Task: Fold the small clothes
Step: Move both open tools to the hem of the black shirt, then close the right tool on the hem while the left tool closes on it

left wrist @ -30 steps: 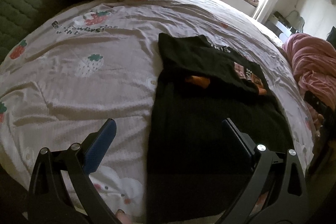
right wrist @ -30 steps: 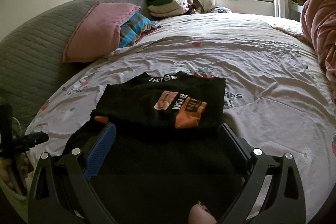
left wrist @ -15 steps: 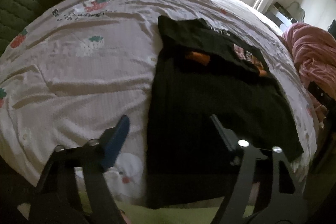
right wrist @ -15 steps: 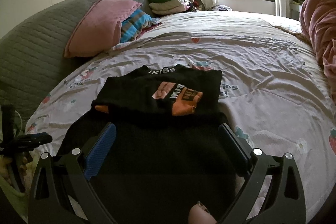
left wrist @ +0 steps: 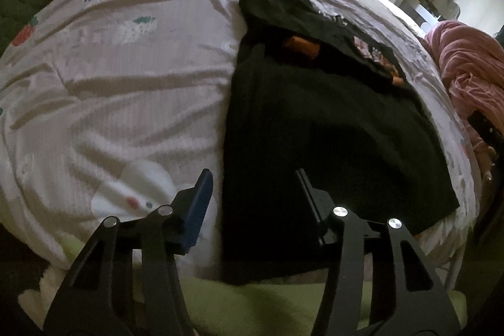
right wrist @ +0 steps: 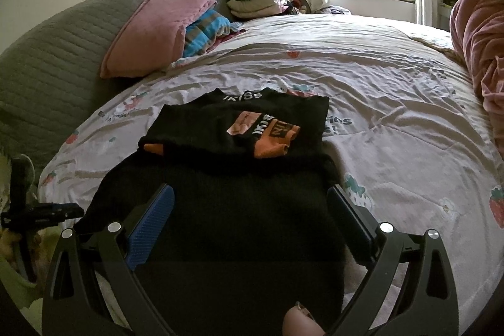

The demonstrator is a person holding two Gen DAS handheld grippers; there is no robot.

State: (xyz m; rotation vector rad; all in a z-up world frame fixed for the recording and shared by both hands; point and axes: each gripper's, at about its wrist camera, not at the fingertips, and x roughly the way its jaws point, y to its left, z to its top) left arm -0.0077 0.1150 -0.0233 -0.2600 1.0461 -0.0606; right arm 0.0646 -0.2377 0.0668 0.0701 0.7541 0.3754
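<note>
A black T-shirt [left wrist: 315, 122] with an orange print lies flat on the strawberry-print bedsheet [left wrist: 119, 77], its upper part folded down over the body. My left gripper [left wrist: 253, 183] hangs low over the shirt's near left hem corner. Its jaws are closing, with the shirt's left edge between them and the pads clear of the cloth. In the right wrist view the T-shirt [right wrist: 239, 210] fills the foreground. My right gripper [right wrist: 250, 192] stands wide open above its lower half, nothing pinched. A fingertip [right wrist: 299, 321] shows at the bottom edge.
A pink pillow [right wrist: 151, 33] and striped cloth lean on the grey-green quilted headboard [right wrist: 47, 62]. Folded clothes [right wrist: 255, 0] are stacked by the window. A pink blanket [left wrist: 466, 74] is heaped on the right. A light green sheet [left wrist: 267, 301] shows at the bed's near edge.
My left gripper has sunk toward the bed's near edge and its jaws have narrowed around the shirt's left hem. The right gripper has drawn back a little, still wide open.
</note>
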